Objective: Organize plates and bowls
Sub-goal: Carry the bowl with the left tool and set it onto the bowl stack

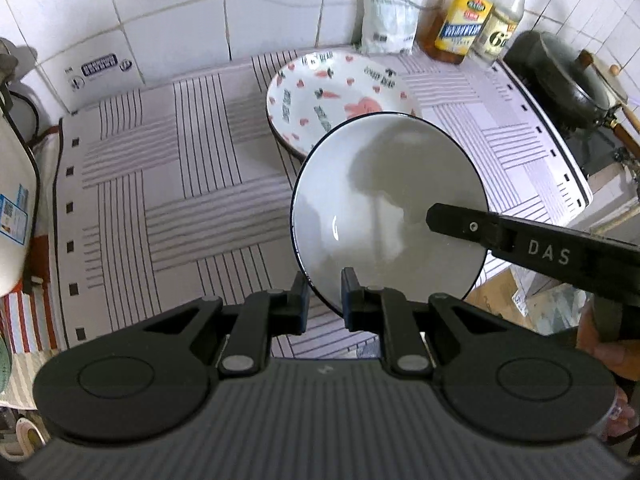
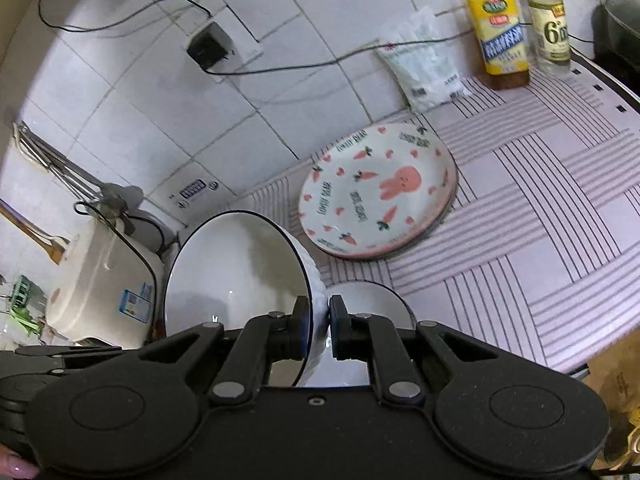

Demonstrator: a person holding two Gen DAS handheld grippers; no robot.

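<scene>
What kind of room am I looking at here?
Most likely a home kitchen counter: white tiled wall, condiment bottles at the back, a dark pot on a stove, and a carrot-print plate on the striped mat.

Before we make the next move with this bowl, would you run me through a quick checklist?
1. Left gripper shut on the white bowl rim: ok.
2. Right gripper shut on the bowl rim: ok.
3. Bowl level: not ok, tilted.
4. Top of the carrot-print plates free: ok.
5. Clearance to the white dish beneath the bowl: cannot tell.
</scene>
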